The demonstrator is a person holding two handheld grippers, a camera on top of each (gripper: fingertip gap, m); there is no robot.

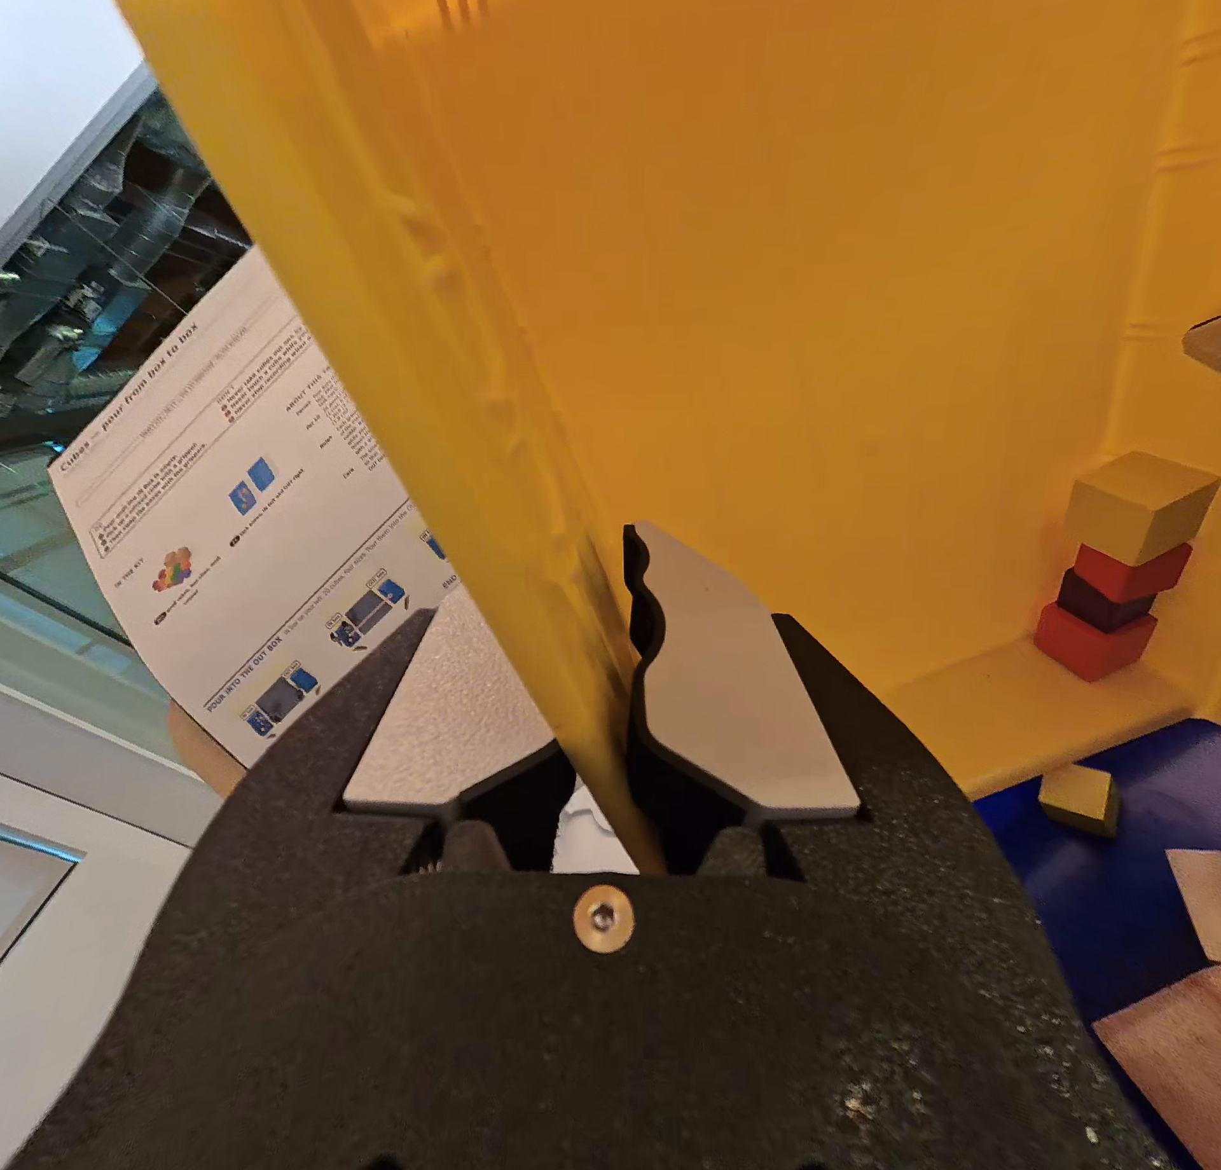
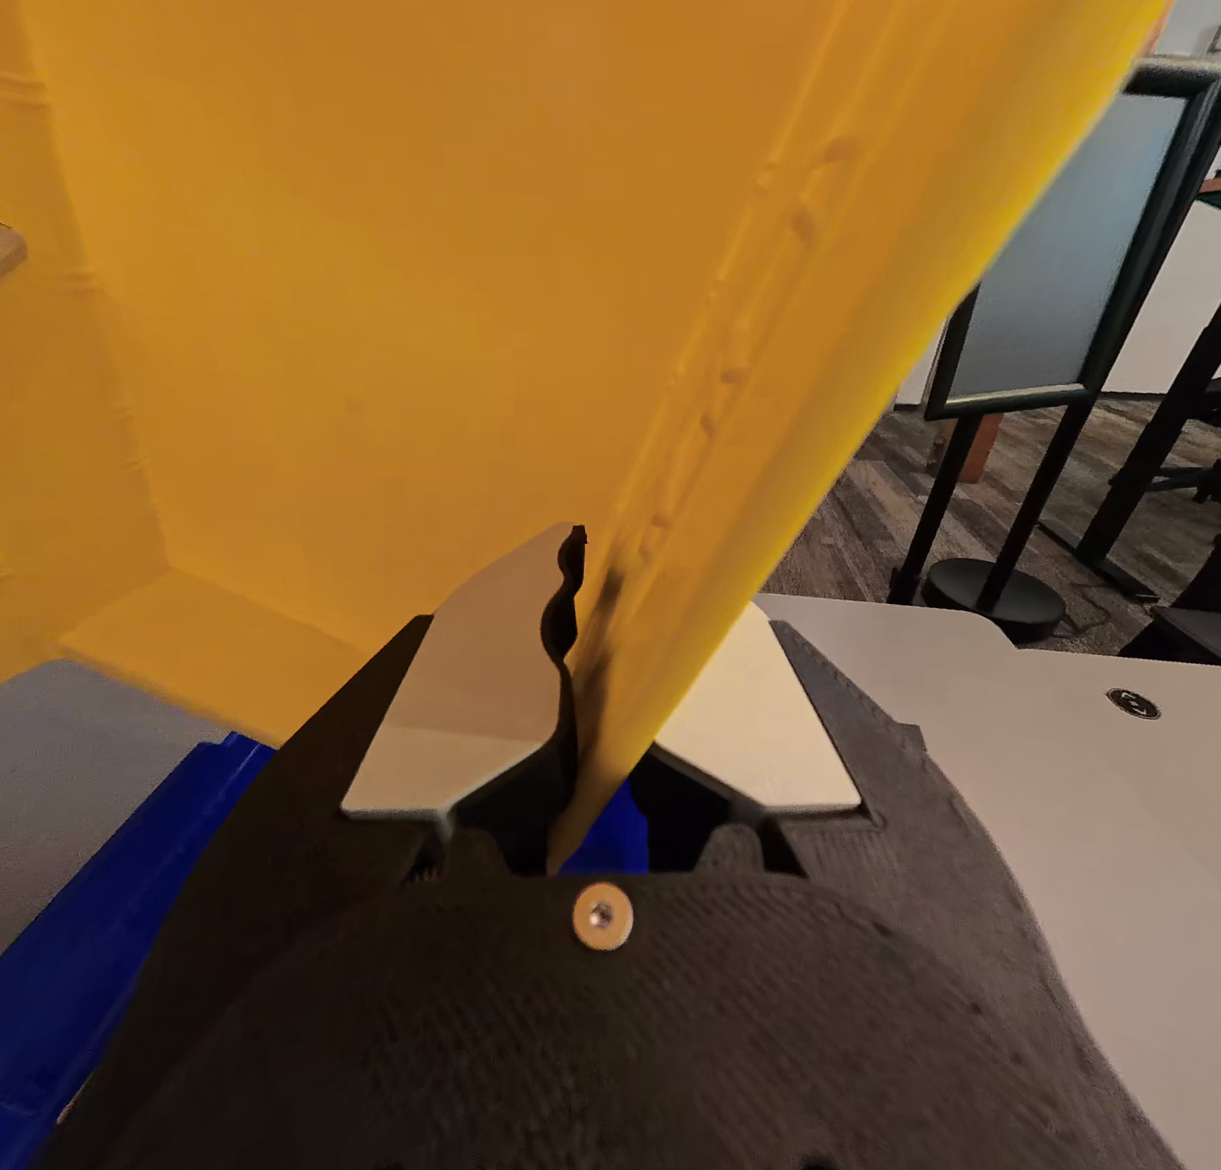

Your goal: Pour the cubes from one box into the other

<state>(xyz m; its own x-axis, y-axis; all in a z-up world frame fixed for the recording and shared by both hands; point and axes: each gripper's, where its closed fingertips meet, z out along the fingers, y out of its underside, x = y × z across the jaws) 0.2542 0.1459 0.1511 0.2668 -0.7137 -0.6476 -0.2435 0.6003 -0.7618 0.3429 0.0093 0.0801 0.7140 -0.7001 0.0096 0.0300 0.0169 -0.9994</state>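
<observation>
A yellow box (image 1: 760,279) is tipped up steeply, and both grippers clamp its side walls. My left gripper (image 1: 611,610) is shut on its left wall; my right gripper (image 2: 588,610) is shut on its right wall (image 2: 462,246). Inside the yellow box, several cubes slide along the right corner: a pale yellow cube (image 1: 1136,511), a red cube (image 1: 1123,570), a dark purple cube (image 1: 1103,603) and another red cube (image 1: 1090,639). Below lies the blue box (image 1: 1123,907) with a yellow cube (image 1: 1080,798) and pale cubes (image 1: 1189,1059) in it. The blue box also shows in the right wrist view (image 2: 99,940).
A printed instruction sheet (image 1: 264,511) lies on the white table (image 2: 1057,808) to the left of the boxes. Beyond the table's right edge are black stands (image 2: 991,577), a framed panel (image 2: 1057,279) and wood-look floor.
</observation>
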